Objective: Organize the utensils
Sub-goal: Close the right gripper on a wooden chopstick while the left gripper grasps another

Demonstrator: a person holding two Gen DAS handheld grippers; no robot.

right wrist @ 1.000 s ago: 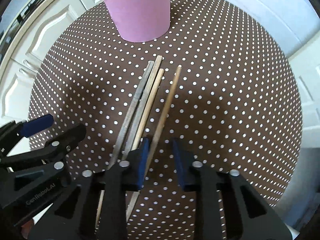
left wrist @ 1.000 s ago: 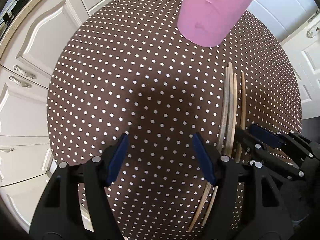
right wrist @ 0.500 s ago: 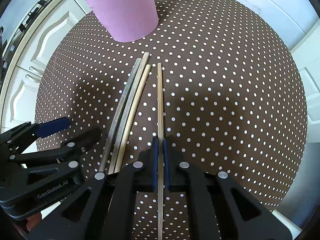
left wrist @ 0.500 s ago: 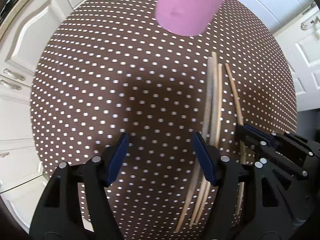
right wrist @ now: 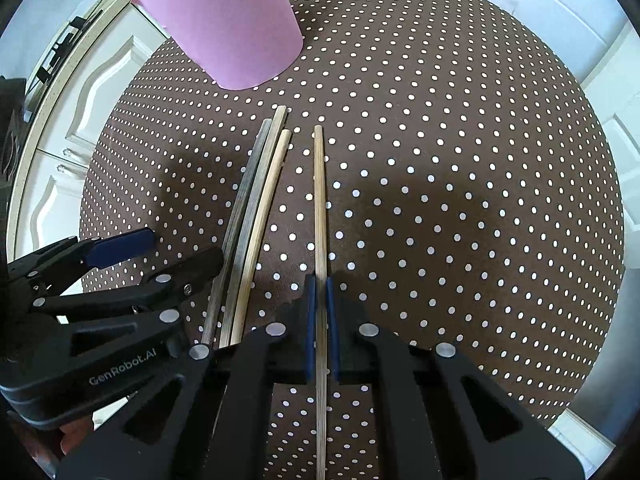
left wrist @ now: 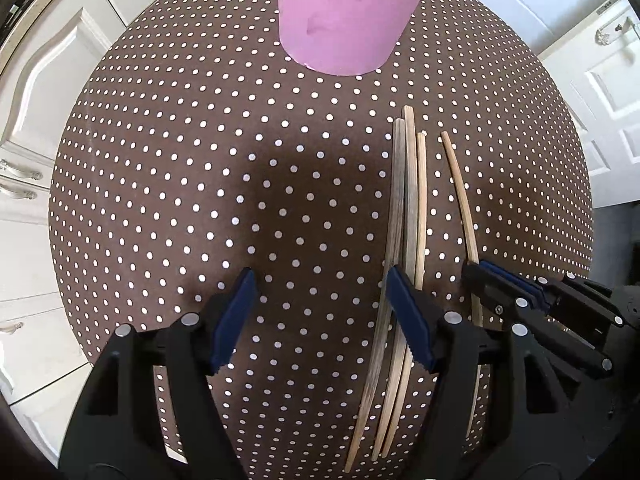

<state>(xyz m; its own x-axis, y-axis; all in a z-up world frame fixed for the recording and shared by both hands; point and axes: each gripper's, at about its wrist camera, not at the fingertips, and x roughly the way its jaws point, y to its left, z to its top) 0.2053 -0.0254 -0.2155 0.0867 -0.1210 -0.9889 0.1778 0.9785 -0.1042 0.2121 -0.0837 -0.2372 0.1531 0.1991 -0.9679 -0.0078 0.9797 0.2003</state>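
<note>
Bamboo stick (right wrist: 319, 200), light, stiff and thin, is sitting pinched mid-length in the right gripper (right wrist: 319, 304); left gripper (left wrist: 320, 312) is gaping wide, empty.

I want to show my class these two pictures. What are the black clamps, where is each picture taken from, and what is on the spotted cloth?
The black clamps are hand-held grippers, one in each of a person's hands, each carrying a wide-angle camera that looks along its fingers. One picture comes from the left gripper, which is open and holds nothing. The other comes from the right gripper, shut on a single wooden chopstick. On the dotted tablecloth lie three more chopsticks side by side, and a pink cup stands beyond them.
</note>
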